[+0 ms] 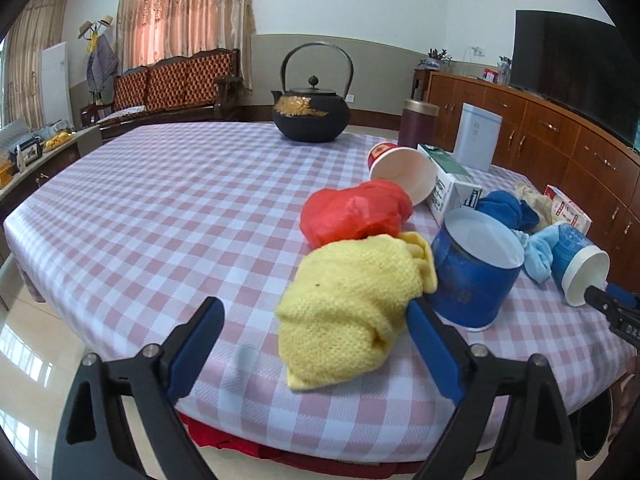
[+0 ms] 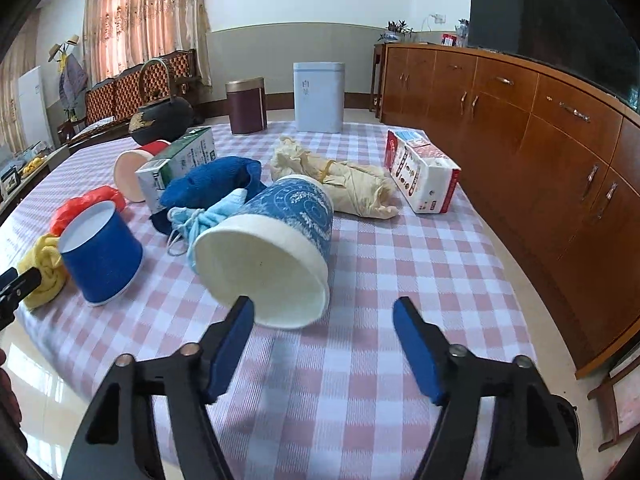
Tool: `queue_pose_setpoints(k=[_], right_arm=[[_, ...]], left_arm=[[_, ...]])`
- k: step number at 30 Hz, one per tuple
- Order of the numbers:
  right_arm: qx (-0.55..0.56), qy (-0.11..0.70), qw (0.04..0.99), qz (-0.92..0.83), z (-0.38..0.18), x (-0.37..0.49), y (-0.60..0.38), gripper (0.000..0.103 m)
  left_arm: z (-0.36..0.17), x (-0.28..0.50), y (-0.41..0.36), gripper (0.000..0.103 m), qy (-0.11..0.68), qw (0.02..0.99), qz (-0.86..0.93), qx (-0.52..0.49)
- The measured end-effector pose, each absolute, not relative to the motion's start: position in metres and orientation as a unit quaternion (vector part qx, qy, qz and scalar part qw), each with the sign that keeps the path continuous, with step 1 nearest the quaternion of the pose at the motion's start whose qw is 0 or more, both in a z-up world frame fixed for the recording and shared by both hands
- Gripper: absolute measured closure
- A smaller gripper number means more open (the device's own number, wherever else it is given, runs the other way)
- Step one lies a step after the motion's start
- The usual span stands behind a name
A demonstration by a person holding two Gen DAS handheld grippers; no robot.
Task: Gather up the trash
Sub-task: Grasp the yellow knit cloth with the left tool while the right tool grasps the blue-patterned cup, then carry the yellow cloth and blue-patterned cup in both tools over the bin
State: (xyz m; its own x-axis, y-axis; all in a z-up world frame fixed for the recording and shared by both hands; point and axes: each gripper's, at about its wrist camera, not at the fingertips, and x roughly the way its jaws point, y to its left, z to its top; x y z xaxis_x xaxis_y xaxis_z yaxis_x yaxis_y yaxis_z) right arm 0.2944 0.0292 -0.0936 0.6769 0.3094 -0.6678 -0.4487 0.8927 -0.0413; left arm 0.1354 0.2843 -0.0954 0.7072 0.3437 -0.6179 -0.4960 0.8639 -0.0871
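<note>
Trash lies on a pink-checked table [image 1: 160, 208]. My left gripper [image 1: 316, 316] is open, its jaws on either side of the near end of a yellow knitted cloth [image 1: 352, 304]. Behind the cloth lie a red plastic bag [image 1: 352, 212] and an upturned blue paper cup [image 1: 472, 268]. My right gripper [image 2: 324, 316] is open just in front of the mouth of a tipped blue-patterned paper cup [image 2: 280, 240]. The blue cup [image 2: 100, 256], a light blue mask [image 2: 200, 216], a dark blue cloth [image 2: 212, 188], a green carton [image 2: 180, 164], a red cup [image 2: 132, 172], crumpled beige paper [image 2: 344, 184] and a red-white carton [image 2: 420, 172] lie around.
A black iron kettle [image 1: 310, 116], a maroon tin [image 2: 246, 106] and a white tin [image 2: 319, 96] stand at the table's far side. A wooden sideboard [image 2: 520, 128] runs along the right. A wooden sofa [image 1: 168, 84] stands by the curtains. The table's near edge is under both grippers.
</note>
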Motion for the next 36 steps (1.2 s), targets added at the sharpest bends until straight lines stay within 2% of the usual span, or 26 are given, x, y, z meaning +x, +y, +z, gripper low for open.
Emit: queue_pose_setpoints(k=[6,7,8,9,10,11,13,19,36], right_arm=[[-0.09,0.352,0.908,0.21,-0.097,0.307,0.031,0.045],[-0.089,0.353,0.907,0.21,-0.097,0.309,0.031,0.049],[-0.086,0.356,0.906,0.212,-0.099,0.311,0.031,0.057],[-0.085,0.359,0.905,0.213,-0.1,0.313,0.03,0.062],[-0.083,0.363,0.903,0.215,-0.101,0.314,0.03,0.075],[-0.079,0.365,0.901,0.219,-0.101,0.315,0.03,0.088],[-0.074,0.361,0.903,0.221,-0.1,0.314,0.028,0.093],[-0.065,0.344,0.909,0.227,-0.091,0.303,0.019,0.1],[-0.039,0.311,0.923,0.222,-0.053,0.246,-0.033,0.1]], left_arm=[[-0.094,0.142,0.277,0.013,0.304,0.92,0.21,-0.131],[-0.094,0.145,0.277,0.013,0.305,0.92,0.208,-0.132],[-0.095,0.147,0.278,0.015,0.305,0.92,0.208,-0.133],[-0.095,0.15,0.278,0.023,0.307,0.919,0.208,-0.133],[-0.097,0.152,0.279,0.038,0.312,0.918,0.204,-0.138],[-0.098,0.153,0.281,0.043,0.315,0.917,0.198,-0.145],[-0.097,0.151,0.281,0.05,0.311,0.919,0.193,-0.145],[-0.09,0.144,0.277,0.059,0.303,0.923,0.19,-0.141],[-0.048,0.112,0.236,0.06,0.27,0.94,0.169,-0.125]])
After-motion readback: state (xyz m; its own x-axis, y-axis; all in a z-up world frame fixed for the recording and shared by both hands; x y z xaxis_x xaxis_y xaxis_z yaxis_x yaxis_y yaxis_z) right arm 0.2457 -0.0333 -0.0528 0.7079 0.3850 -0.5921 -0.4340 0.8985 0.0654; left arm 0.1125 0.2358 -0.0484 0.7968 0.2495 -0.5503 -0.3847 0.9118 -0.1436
